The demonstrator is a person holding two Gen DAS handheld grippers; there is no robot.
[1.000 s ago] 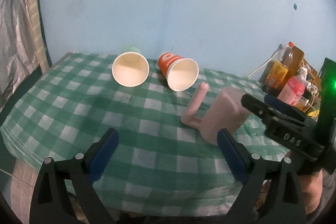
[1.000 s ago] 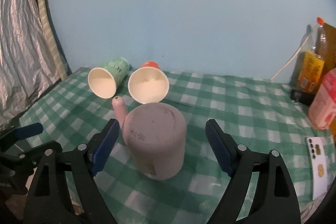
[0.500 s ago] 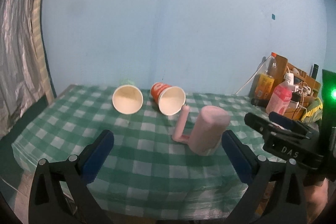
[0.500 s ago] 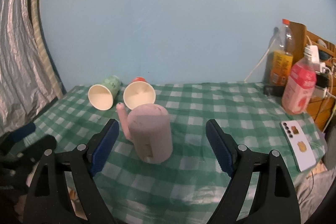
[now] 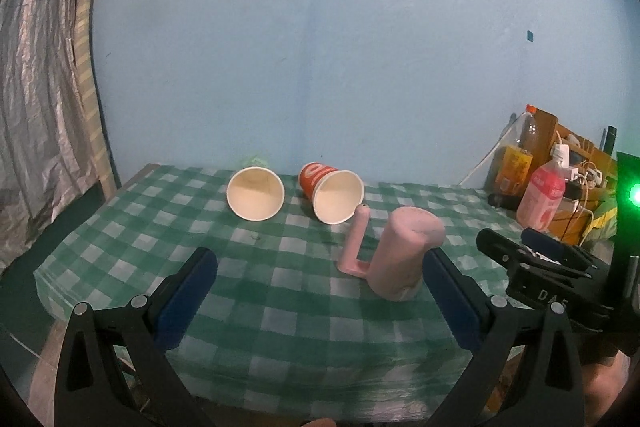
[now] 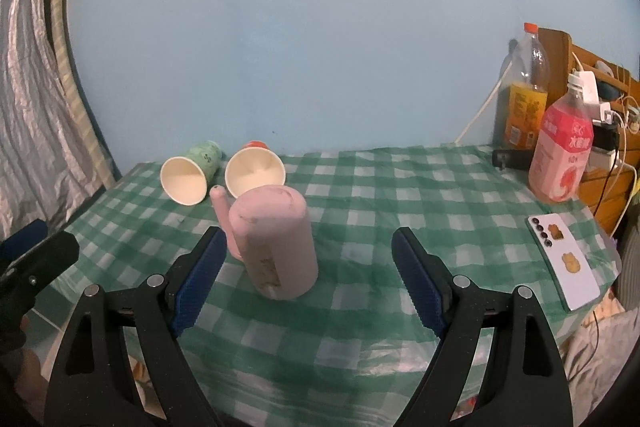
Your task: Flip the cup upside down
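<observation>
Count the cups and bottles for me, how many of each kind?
Pink handled cup, upside down: 1
Paper cups on their sides: 2, green and orange
Bottles: 2, pink and orange-capped
Phone: 1
Total: 6

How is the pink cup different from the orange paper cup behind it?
The pink cup stands upside down, closed bottom up; the orange paper cup lies on its side, its open mouth facing the cameras.
The pink cup has a long handle sticking out; the orange paper cup has none.
The pink cup is plain pink; the orange paper cup has white print and a pale inside.
Both rest on the green checked tablecloth, and neither gripper holds them.
</observation>
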